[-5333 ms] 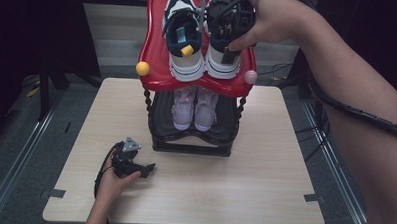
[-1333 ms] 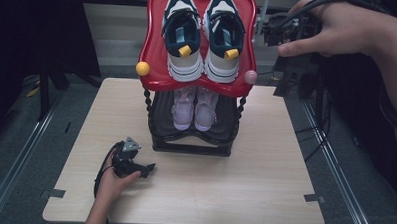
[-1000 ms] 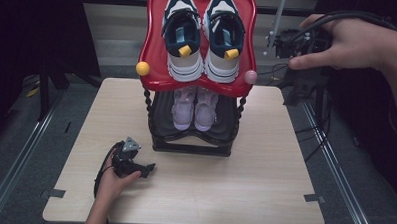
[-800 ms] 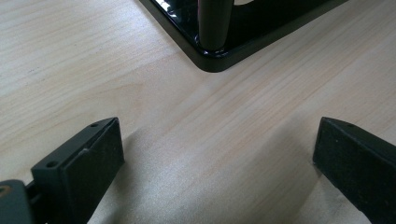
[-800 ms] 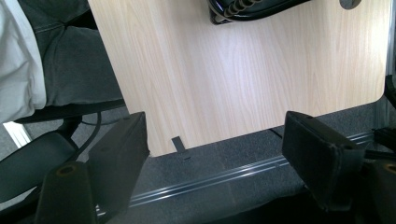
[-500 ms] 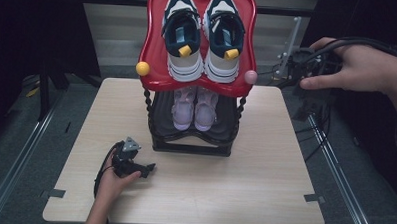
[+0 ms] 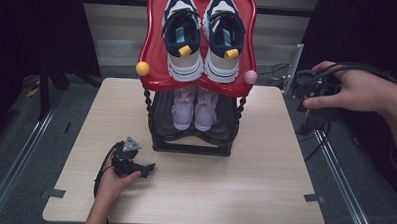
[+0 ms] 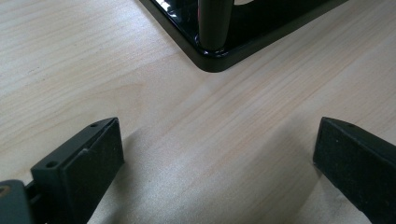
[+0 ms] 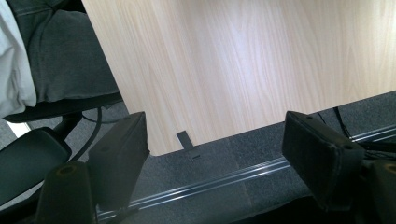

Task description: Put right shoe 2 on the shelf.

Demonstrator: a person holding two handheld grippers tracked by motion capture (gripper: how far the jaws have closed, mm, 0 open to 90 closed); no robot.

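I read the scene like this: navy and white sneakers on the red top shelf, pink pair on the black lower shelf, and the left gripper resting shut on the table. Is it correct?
Nearly. The left gripper is not shut: the left gripper view shows its jaws standing wide apart over bare table. The high view confirms the navy and white sneakers on the red top shelf and the pink pair on the black lower shelf.

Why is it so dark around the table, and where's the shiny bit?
High view: light falls on the table and the red shelf, while the room around them is nearly black. Left gripper view: the rack's black base gleams, and the left gripper throws soft shadows on the wood. Right gripper view: a pale glare patch sits on the tabletop.
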